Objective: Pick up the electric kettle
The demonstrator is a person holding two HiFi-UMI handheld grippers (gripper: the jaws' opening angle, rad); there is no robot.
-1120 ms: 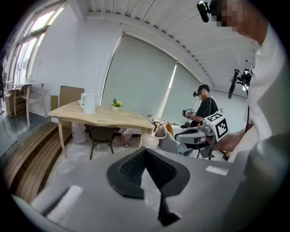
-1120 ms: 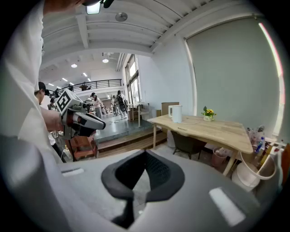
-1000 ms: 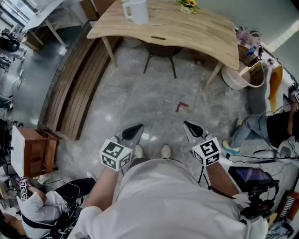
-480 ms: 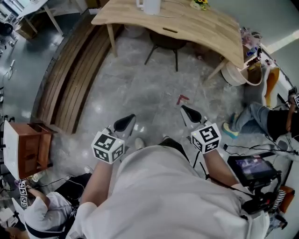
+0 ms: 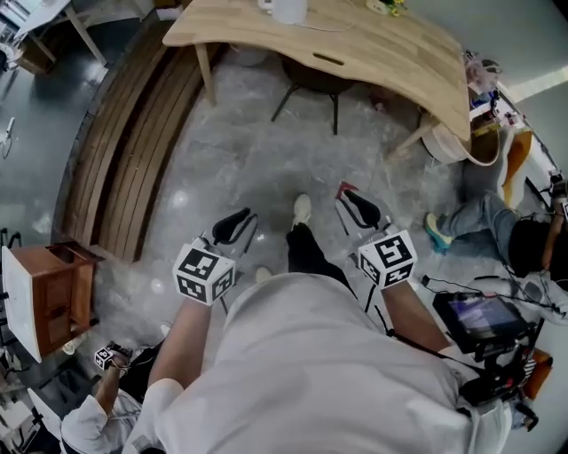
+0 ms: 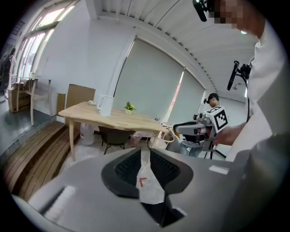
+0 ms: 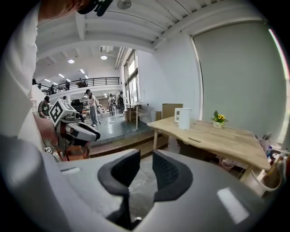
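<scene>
- Left gripper (image 5: 232,226): forward, tilted down; jaws just opened narrowly, empty.
- Right gripper (image 5: 359,208): alongside, same tilt; jaws apart, empty.
- Electric kettle (image 7: 183,118) on wooden table (image 7: 217,138), well ahead.

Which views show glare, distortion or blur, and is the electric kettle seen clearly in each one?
Head view: fisheye bends the table edge, bright glints on the floor, the electric kettle is cut by the top border. Left gripper view: the windows at left are washed out, black corners, kettle small but clear. Right gripper view: even light, black corners, kettle small and sharp.
</scene>
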